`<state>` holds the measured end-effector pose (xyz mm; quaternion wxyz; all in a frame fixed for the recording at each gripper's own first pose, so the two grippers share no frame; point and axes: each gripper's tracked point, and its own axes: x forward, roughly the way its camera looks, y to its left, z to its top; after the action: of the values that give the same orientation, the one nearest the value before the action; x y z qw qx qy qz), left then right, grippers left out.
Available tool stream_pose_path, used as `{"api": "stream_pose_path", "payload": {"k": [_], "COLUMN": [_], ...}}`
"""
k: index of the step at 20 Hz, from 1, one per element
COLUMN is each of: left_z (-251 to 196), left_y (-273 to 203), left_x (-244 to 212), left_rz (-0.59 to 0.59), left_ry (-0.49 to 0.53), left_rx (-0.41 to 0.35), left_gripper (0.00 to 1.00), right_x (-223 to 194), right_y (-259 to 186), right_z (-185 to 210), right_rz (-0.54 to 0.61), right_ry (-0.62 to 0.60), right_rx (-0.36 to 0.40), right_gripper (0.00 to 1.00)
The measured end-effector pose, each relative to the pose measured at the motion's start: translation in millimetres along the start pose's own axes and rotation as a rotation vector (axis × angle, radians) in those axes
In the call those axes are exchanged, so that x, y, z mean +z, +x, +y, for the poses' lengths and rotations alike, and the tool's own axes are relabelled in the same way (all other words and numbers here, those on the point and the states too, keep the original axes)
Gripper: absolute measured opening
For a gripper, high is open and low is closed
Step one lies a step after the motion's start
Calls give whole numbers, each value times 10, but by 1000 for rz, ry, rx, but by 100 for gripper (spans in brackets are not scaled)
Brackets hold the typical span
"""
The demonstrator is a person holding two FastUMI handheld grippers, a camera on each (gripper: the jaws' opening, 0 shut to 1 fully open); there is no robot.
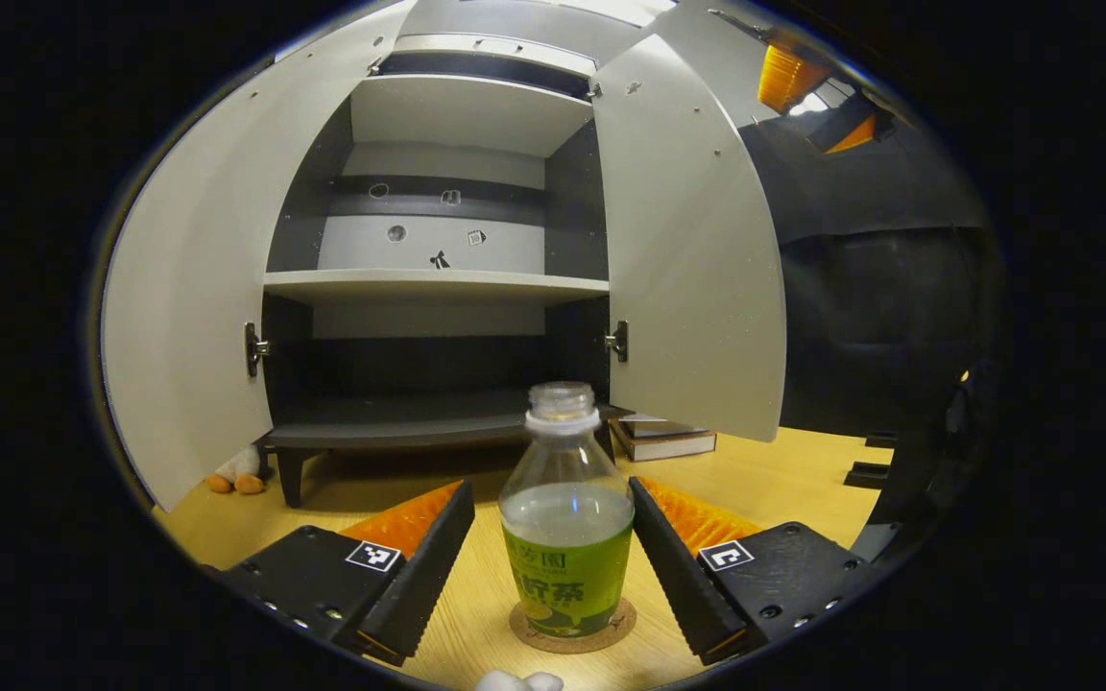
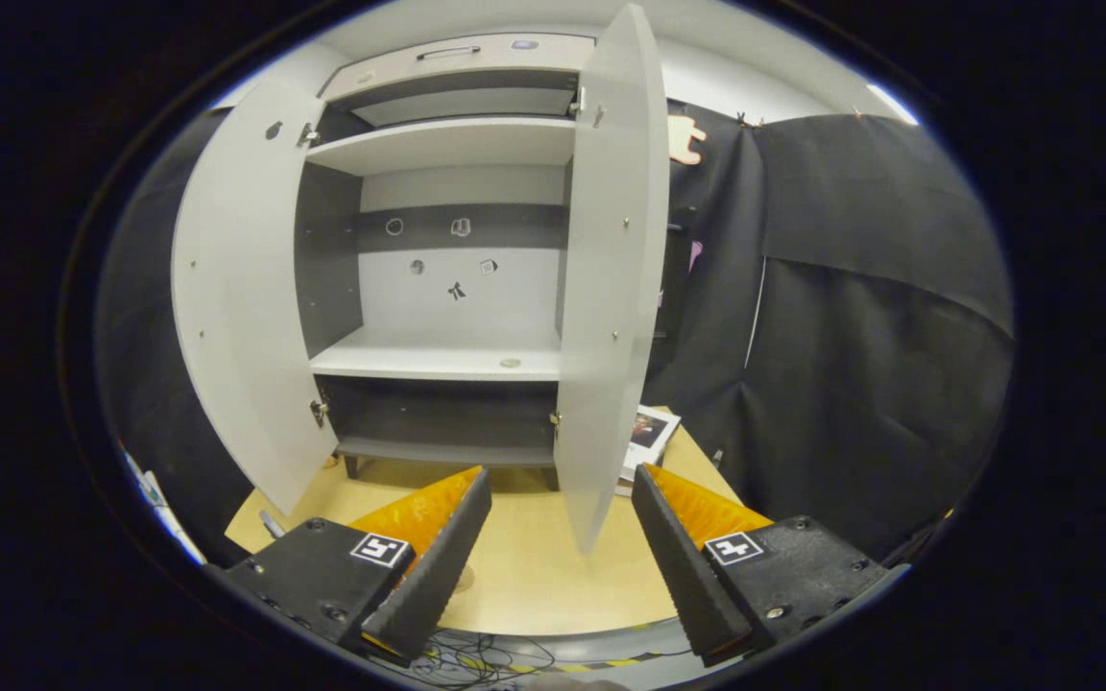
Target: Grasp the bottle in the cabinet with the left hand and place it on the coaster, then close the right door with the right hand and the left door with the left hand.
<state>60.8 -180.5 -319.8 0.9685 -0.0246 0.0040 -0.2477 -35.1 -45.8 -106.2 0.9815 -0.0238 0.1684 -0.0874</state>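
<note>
A clear bottle (image 1: 565, 537) with a green label and a cap stands upright on a round cork coaster (image 1: 613, 631) on the wooden table. My left gripper (image 1: 551, 489) is open, with the bottle between its fingers; the right finger lies very close to the bottle's side. Behind it the cabinet (image 1: 438, 284) has both doors swung open: left door (image 1: 193, 317) and right door (image 1: 692, 269). In the right gripper view, my right gripper (image 2: 561, 475) is open and holds nothing. It sits just in front of the lower edge of the open right door (image 2: 611, 288). The left door (image 2: 236, 307) also stands open.
Stacked books (image 1: 663, 437) lie on the table by the cabinet's right foot, and the top book (image 2: 649, 432) shows past the right door. A small plush toy (image 1: 236, 475) sits under the left door. Cables (image 2: 476, 657) run along the table's near edge. The cabinet shelves (image 2: 438, 363) are bare.
</note>
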Motion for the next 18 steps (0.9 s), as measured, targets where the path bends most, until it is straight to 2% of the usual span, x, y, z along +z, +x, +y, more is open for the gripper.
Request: {"api": "stream_pose_path", "payload": {"k": [4,8,11,18], "left_z": [5,47,127,695], "left_y": [-6,-65,-176,-609], "left_x": [577,1116,1635,2581], "left_rz": [-58,-31,-66,-62], "left_ry": [5,5,8,-48], "left_rx": [14,51,75,225], "left_gripper": [97,97,96,96], "right_x": [82,237,376,667], "right_y": [-34,-55,-59,-104], "right_z": [-31,-4,57,232], "right_rz": [-28,-77,-119,-233], "right_ry": [17,39,44,11], "right_rx": [-8,4,24,92], "right_gripper": [97,97,97,95]}}
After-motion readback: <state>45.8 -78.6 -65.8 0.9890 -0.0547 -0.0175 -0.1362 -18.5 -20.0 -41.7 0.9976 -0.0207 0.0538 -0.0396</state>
